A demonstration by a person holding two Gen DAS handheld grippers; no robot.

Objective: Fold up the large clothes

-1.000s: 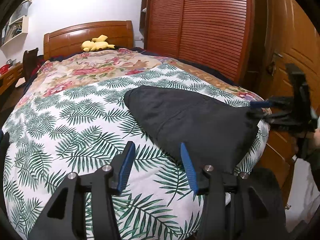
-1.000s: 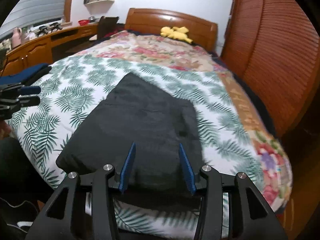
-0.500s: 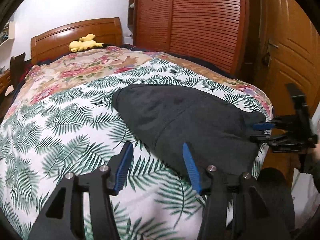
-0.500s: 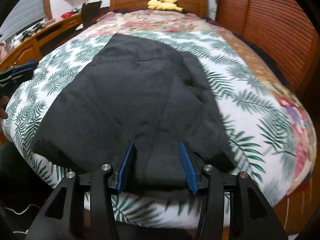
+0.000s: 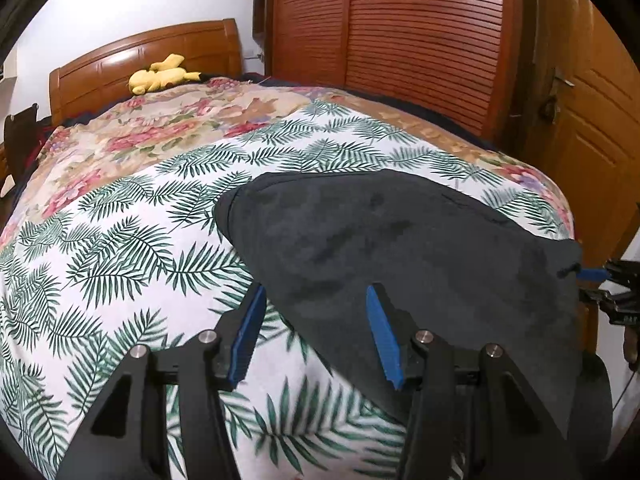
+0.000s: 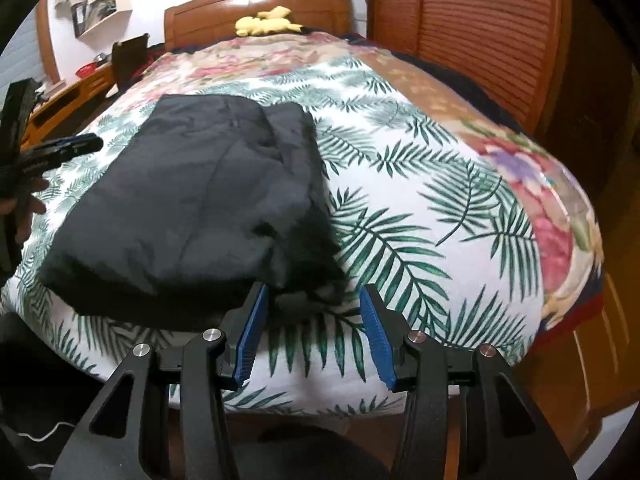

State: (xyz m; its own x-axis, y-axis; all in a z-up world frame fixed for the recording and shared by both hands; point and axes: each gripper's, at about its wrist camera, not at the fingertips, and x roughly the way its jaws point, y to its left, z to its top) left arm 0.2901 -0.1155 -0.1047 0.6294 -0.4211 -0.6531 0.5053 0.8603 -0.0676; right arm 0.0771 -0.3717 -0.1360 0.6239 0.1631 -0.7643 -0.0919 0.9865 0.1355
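Item: dark garment (image 5: 400,248), already folded into a thick oblong, lying on the leaf-print cover (image 5: 120,248) at the foot end of the bed.
Position, left view: the garment's near corner lies ahead of and between the fingers of the left gripper (image 5: 316,332); its bulk runs off past the right finger.
Position, right view: the garment's near right corner sits just ahead of the left finger of the right gripper (image 6: 312,334); bare cover shows between the fingers and beyond the right one.
Left fingers: apart, nothing pinched.
Right fingers: apart, nothing pinched; cloth close to the left pad, contact not clear.
Other gripper seen: the right one at the garment's far right edge in the left view; the left one beside the garment's left edge in the right view.
Step in hand, judged: reaching for the two near corners for a further fold.
Method advised: seat each corner deep between the pads, catch every layer, then close both before lifting.
Risk, judged: a shallow pinch takes only the top layer and the stack slides open.
Background: wooden headboard (image 5: 152,60), yellow soft toy (image 5: 160,76), slatted wardrobe doors (image 5: 400,40).
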